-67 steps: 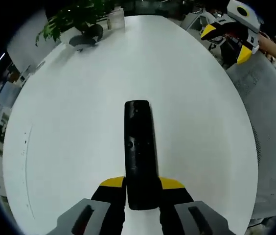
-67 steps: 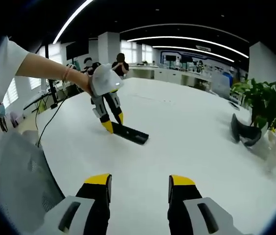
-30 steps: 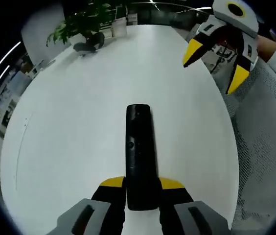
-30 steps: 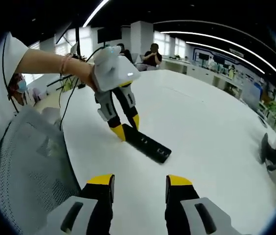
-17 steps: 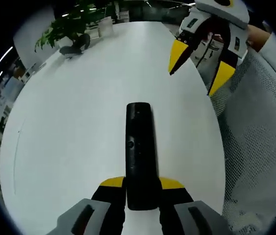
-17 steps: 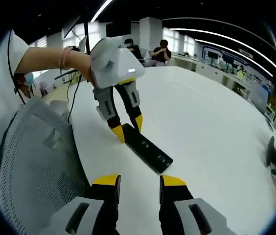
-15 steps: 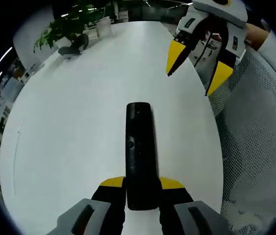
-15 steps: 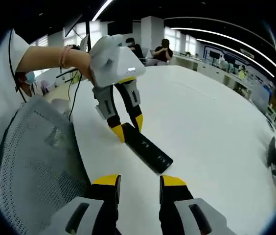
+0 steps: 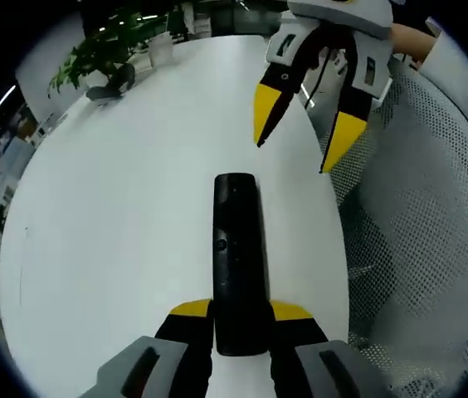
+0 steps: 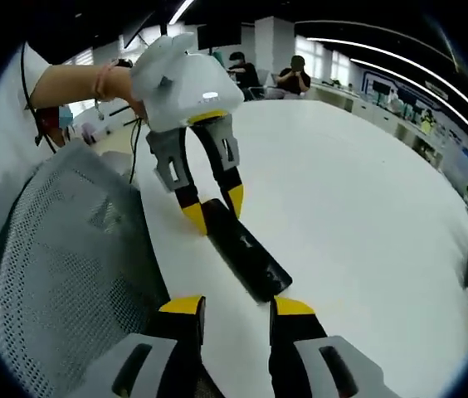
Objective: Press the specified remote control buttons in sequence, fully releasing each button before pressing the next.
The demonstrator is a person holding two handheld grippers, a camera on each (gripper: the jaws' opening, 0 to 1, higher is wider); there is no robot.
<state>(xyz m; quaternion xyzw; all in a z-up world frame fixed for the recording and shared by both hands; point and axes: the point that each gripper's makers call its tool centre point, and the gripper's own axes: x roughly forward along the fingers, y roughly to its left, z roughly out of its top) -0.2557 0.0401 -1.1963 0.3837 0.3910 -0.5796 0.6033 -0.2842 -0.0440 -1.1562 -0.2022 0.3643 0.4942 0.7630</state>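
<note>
Closer than half a second ago, the right gripper [image 9: 300, 153] now hangs larger at the far end of the left gripper view, its yellow tips above the far end of the remote, and its spread has narrowed since a second back.

Largest is the big white oval bench [image 9: 134, 207], which carries everything in both views. At its right edge in the left gripper view stands a grey mesh office chair [image 9: 416, 232]; the same chair back sits at the near left of the right gripper view [image 10: 60, 282]. A green leafy potted plant [image 9: 109, 46] stands at the far left of the bench.

The left gripper [image 9: 241, 313], white-bodied with black fingers tipped yellow, pinches the near end of the long black rectangular remote control [image 9: 238, 257], which lies flat on the bench and points away. In the right gripper view a hand [image 10: 130, 91] holds that left gripper [image 10: 213, 207] tilted down onto the remote's [image 10: 246, 261] far end.

The right gripper's [image 10: 232, 311] own fingers stand slightly apart with nothing between them, just over the remote's near end; whether they touch it cannot be told.
</note>
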